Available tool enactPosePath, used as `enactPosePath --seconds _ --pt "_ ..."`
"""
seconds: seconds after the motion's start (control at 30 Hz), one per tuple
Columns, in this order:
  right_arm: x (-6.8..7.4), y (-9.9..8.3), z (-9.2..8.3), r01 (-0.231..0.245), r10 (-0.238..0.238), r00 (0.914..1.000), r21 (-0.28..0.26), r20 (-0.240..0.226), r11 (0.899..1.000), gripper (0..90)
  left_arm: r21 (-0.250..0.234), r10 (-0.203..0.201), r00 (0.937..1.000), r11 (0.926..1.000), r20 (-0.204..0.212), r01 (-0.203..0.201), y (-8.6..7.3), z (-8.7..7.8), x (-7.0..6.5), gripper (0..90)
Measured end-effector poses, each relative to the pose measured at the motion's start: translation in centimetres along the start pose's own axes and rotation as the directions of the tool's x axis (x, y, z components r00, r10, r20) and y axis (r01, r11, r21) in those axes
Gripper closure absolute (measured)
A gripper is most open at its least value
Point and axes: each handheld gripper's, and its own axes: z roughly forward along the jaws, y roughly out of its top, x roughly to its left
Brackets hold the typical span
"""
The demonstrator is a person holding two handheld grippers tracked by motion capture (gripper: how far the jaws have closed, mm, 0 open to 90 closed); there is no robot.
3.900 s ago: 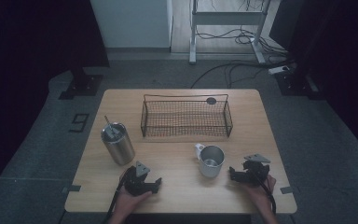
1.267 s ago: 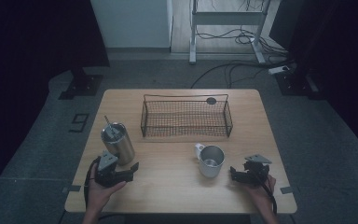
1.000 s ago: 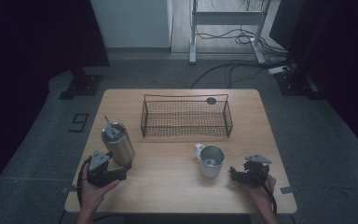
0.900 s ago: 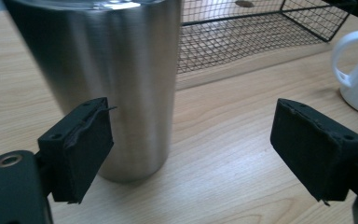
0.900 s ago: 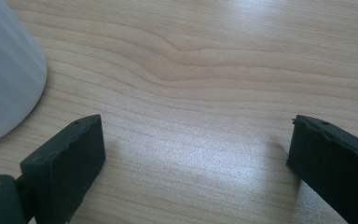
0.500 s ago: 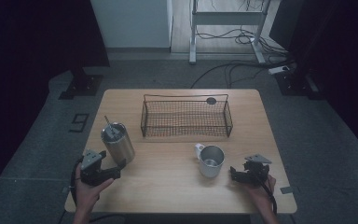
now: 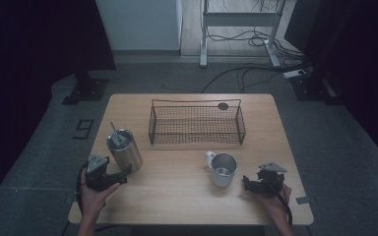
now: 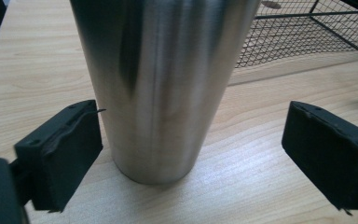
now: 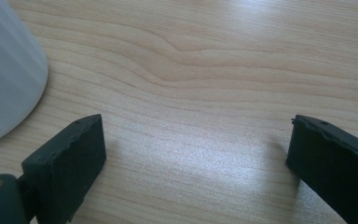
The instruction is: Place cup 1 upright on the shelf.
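I work in a lab or test room. A lone wooden desk [image 7: 187, 196] stands on grey carpet. Dark curtains [image 7: 39, 39] hang at 10 and 2 o'clock. At 12 o'clock, loose cables [image 7: 246, 73] run beneath a metal equipment frame [image 7: 236, 19].

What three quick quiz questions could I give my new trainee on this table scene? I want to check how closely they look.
1. True or false: the left gripper is clamped on the steel tumbler.
2. What sticks up out of the tumbler's lid?
3. Which lies nearer the right gripper: the wire basket or the mug?

Key: 1. False; its jaws have just been opening and the right-hand pad stands clear of the tumbler. 2. A straw. 3. The mug.
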Motion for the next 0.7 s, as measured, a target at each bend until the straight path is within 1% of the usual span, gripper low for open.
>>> enactPosePath --seconds 0.13,0.33,0.37,0.53,0.6,0.7 --pt "0.0 0.0 0.0 0.000 0.000 1.0000 -0.002 0.000 1.000 4.7 -0.002 -0.009 0.9999 1.0000 -0.005 0.009 0.3 0.3 0.3 2.8" --pt "0.0 0.0 0.0 0.000 0.000 1.0000 -0.003 0.001 1.000 5.0 -0.006 -0.015 0.9999 0.9999 -0.003 0.015 0.8 0.6 0.8 2.4" --pt "-0.1 0.0 0.0 0.000 0.000 1.0000 -0.003 0.001 1.000 5.0 -0.004 -0.019 0.9998 0.9998 -0.007 0.019 1.1 0.8 0.9 2.2" --pt "0.0 0.0 0.0 0.001 -0.001 1.0000 -0.002 0.003 1.000 5.1 -0.002 -0.016 0.9999 0.9999 -0.005 0.016 1.4 1.3 0.9 1.0" --pt "0.0 0.0 0.0 0.001 -0.001 1.0000 -0.002 0.003 1.000 5.1 -0.011 -0.006 0.9999 0.9999 -0.012 0.006 1.6 1.5 0.9 0.5" --pt "0.0 0.0 0.0 0.001 -0.001 1.0000 -0.002 0.003 1.000 5.2 -0.025 -0.013 0.9998 0.9996 -0.015 0.012 1.8 1.8 1.1 0.7"
